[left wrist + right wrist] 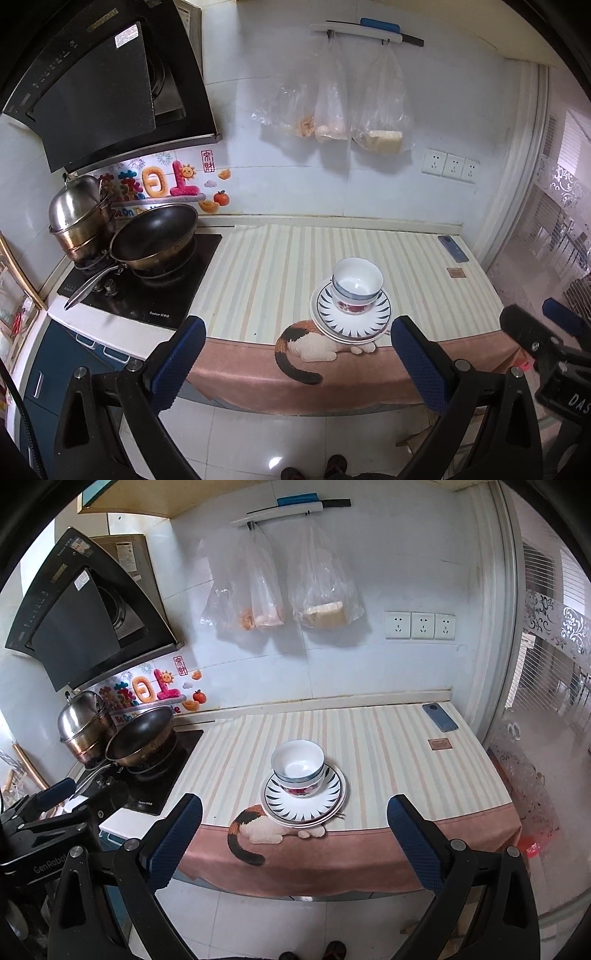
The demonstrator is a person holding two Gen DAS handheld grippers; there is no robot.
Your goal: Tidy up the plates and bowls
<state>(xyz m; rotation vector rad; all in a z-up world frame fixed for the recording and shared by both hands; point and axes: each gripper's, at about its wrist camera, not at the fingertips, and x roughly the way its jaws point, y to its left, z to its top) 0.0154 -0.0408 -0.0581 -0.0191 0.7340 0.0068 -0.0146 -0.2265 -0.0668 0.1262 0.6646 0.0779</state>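
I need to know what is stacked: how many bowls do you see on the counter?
2 bowls, nested one inside the other, standing on the stacked plates near the front edge of the counter, above the cat print. A third could be hidden within the nest.

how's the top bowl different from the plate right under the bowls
The top bowl is deep and plain white inside with a blue rim band; the striped plate is shallow with dark radiating strokes around its border. The bowl sits nested in a floral bowl; the plate lies flat on another plate. Both are round white crockery.
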